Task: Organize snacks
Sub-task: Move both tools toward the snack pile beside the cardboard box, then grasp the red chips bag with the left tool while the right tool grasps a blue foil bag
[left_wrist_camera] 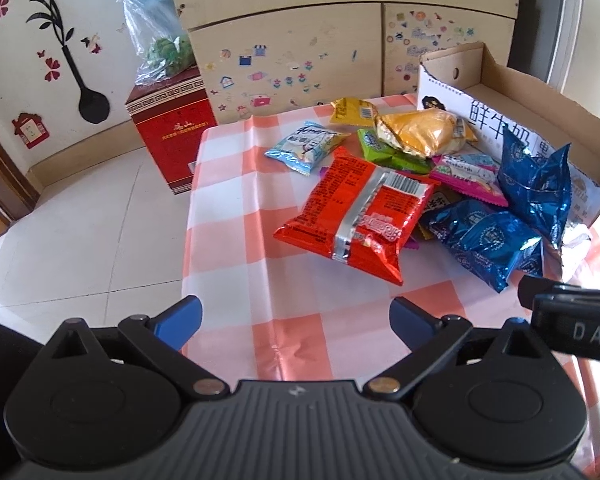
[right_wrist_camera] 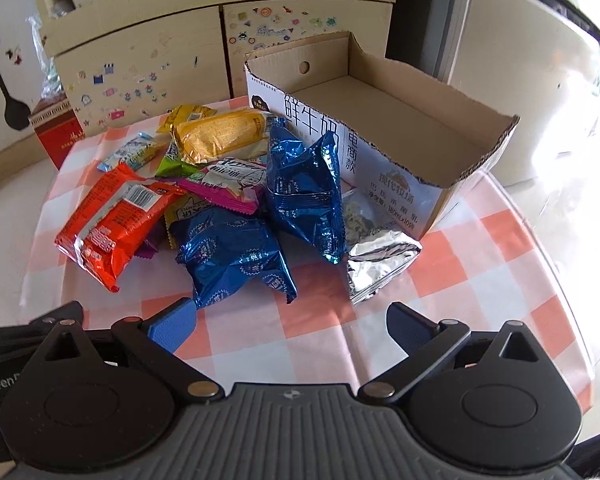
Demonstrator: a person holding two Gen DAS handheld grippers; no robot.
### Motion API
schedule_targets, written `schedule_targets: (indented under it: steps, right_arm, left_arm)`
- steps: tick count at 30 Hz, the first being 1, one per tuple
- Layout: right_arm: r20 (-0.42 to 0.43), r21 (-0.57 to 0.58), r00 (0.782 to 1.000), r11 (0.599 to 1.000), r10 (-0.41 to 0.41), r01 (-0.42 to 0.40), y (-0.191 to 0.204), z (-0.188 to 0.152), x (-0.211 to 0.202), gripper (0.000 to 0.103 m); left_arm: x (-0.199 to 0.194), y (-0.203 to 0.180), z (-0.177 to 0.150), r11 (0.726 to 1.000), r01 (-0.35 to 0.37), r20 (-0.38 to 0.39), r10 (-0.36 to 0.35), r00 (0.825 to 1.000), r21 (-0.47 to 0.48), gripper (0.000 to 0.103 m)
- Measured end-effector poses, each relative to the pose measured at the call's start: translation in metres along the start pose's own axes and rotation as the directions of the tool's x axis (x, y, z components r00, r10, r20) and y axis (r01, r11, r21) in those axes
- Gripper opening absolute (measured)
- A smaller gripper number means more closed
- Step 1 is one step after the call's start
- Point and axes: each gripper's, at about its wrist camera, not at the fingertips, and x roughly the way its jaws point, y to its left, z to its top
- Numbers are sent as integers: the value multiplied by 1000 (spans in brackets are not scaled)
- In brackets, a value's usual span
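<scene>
A pile of snack packets lies on the checked tablecloth [left_wrist_camera: 236, 208]. A red packet [left_wrist_camera: 354, 210] is nearest the left gripper [left_wrist_camera: 296, 318], which is open and empty, short of the pile. Two blue foil packets [right_wrist_camera: 236, 258] [right_wrist_camera: 306, 196] and a silver packet [right_wrist_camera: 376, 262] lie just ahead of the right gripper [right_wrist_camera: 292, 324], also open and empty. A yellow packet [right_wrist_camera: 220, 134] tops the pile. An open cardboard box [right_wrist_camera: 440, 120] stands empty behind the pile; it also shows in the left wrist view [left_wrist_camera: 540, 104].
A sticker-covered cabinet [left_wrist_camera: 292, 48] stands behind the table. A red carton [left_wrist_camera: 168, 128] with a plastic bag [left_wrist_camera: 160, 36] on it sits on the tiled floor at left. The right gripper's body [left_wrist_camera: 572, 320] shows at the left view's right edge.
</scene>
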Motion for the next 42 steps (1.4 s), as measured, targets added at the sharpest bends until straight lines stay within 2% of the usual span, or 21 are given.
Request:
schedule_targets:
  steps: [7, 15, 22, 26, 32, 42]
  right_arm:
    - [33, 147, 994, 983, 108, -112, -26, 6, -6, 103]
    - [75, 229, 987, 960, 146, -159, -49, 11, -9, 103]
    - [106, 197, 978, 961, 178, -196, -49, 14, -11, 103]
    - [135, 183, 973, 961, 185, -208, -52, 17, -10, 102]
    - [159, 172, 971, 964, 177, -203, -52, 24, 1, 98]
    - [138, 99, 980, 982, 146, -160, -39, 35, 23, 91]
  left_arm:
    - [-2, 0, 11, 998, 64, 54, -64, 996, 2, 99]
    - [9, -7, 36, 995, 87, 121, -93, 988, 50, 99]
    - [28, -24, 49, 985, 122, 121, -136, 983, 119, 100]
    - [42, -30, 52, 986, 106, 117, -121, 986, 128, 100]
    - [51, -30, 51, 986, 125, 112, -137, 984, 109, 100]
    - [59, -29, 51, 987, 127, 114, -139, 984, 102, 100]
